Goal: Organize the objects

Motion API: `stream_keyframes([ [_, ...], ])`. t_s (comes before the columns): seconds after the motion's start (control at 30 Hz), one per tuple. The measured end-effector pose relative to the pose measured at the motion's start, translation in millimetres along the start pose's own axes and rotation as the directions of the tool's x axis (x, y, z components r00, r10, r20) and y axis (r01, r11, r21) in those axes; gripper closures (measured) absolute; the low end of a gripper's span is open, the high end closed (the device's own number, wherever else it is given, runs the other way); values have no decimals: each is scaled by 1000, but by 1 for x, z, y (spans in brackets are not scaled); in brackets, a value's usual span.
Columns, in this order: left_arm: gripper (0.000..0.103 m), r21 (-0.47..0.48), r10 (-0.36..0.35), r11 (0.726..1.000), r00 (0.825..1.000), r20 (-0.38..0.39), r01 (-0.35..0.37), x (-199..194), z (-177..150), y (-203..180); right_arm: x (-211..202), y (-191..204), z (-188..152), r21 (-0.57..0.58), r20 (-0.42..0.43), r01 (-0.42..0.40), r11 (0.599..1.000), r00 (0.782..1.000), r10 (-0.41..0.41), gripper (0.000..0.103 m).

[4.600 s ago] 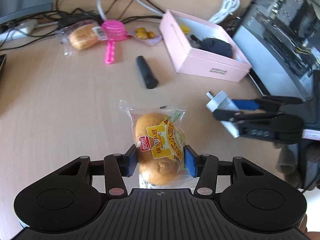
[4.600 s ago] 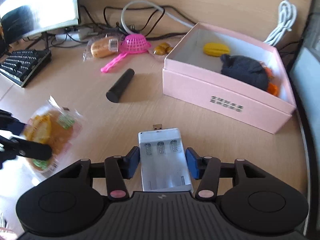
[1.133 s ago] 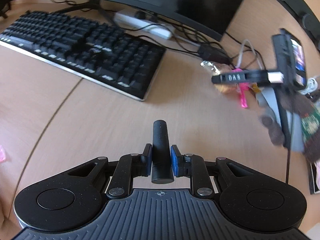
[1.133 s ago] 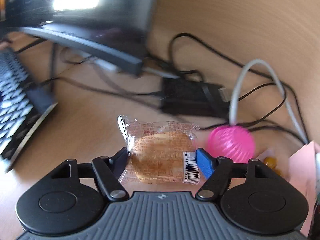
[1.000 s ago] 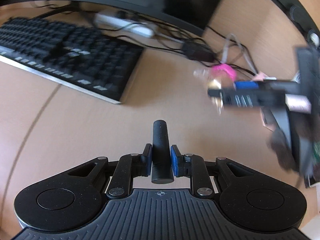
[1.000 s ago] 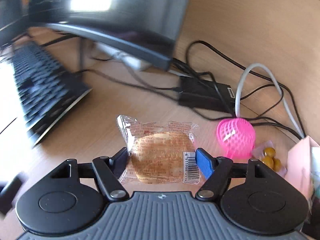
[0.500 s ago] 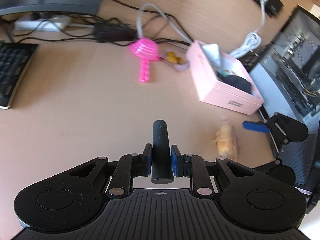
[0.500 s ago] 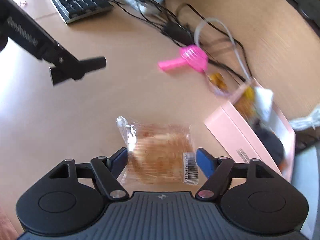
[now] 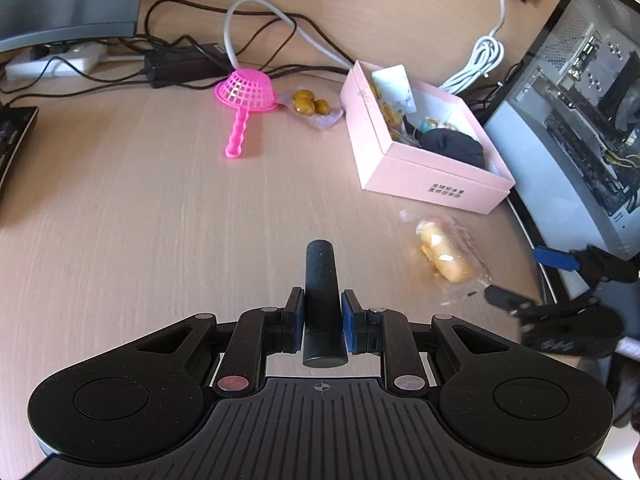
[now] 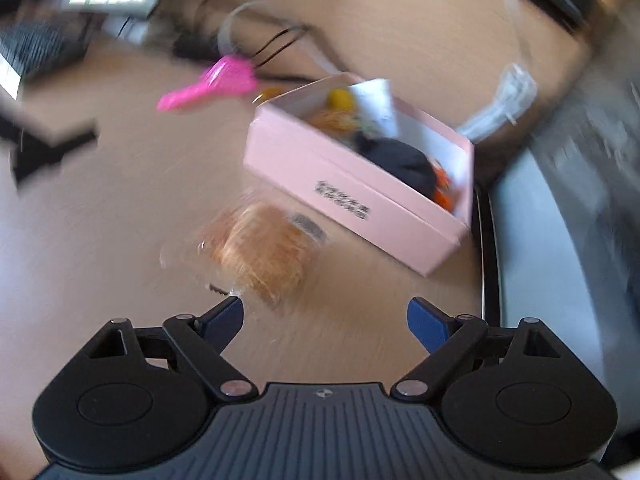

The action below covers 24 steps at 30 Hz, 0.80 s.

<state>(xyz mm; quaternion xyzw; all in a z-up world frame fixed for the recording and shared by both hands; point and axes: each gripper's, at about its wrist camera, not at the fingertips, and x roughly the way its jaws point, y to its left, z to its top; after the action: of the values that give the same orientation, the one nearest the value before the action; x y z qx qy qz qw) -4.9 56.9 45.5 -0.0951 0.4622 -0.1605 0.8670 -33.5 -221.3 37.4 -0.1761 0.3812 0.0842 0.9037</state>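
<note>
My left gripper point(image 9: 322, 316) is shut on a black cylinder point(image 9: 321, 280) and holds it over the wooden desk. My right gripper point(image 10: 325, 315) is open and empty; it also shows in the left wrist view point(image 9: 532, 276) at the right edge. A wrapped bread bun point(image 10: 266, 254) lies loose just ahead of the right fingers, in front of the pink box point(image 10: 352, 196); the bun also shows in the left wrist view point(image 9: 446, 254). The pink box point(image 9: 430, 184) holds a white charger, a dark bundle and snacks.
A pink toy strainer point(image 9: 244, 98) and a packet of yellow-brown sweets point(image 9: 310, 106) lie left of the box. Cables and a power brick point(image 9: 184, 62) run along the back. A computer case point(image 9: 580, 100) stands at the right; a keyboard corner point(image 9: 12, 140) at the left.
My right gripper has opened and let go of the wrapped bun, which now lies in front of the pink box. My left gripper still holds the black cylinder and has barely moved.
</note>
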Motion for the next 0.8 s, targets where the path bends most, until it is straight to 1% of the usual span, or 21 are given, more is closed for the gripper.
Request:
stream_keyframes([
  [0.03,81,1,9,1000,1000,-3,-9,1,0,0,-3,-8,-1,71,5,-42,997,999,42,10],
  [0.1,81,-5,21,1000,1000,-8,-21,1,-1,0,-6,-21,0,195,18,-114,974,993,113,5],
  [0.2,81,-7,32,999,999,-3,-32,-3,-3,0,-3,-28,3,290,26,-166,942,986,166,4],
  [0.47,81,0,34,999,999,-13,-34,-2,-9,-3,16,-13,12,380,14,-175,908,983,184,3],
  [0.57,81,0,31,1000,999,-20,-31,-1,-10,-4,30,-8,22,391,1,-159,906,985,172,3],
  [0.6,81,4,29,1000,999,-24,-29,-1,-10,-5,35,-4,27,387,-3,-162,908,984,177,5],
  [0.63,81,10,25,1000,999,-29,-25,-1,-10,-5,40,-1,31,378,-12,-162,911,984,180,14],
  [0.67,81,15,22,1000,999,-32,-22,0,-10,-6,44,2,34,362,-26,-157,919,984,178,21],
  [0.7,81,21,18,1000,999,-37,-17,0,-11,-7,47,7,38,341,-48,-145,929,984,171,38],
  [0.73,81,26,13,1000,999,-41,-12,1,-11,-9,49,9,40,328,-67,-115,938,987,145,45],
  [0.77,81,33,6,999,999,-47,-4,2,-12,-10,47,11,42,315,-81,-90,945,989,121,46],
  [0.8,81,38,1,999,999,-53,1,3,-12,-11,44,11,42,313,-79,-88,946,990,119,46],
])
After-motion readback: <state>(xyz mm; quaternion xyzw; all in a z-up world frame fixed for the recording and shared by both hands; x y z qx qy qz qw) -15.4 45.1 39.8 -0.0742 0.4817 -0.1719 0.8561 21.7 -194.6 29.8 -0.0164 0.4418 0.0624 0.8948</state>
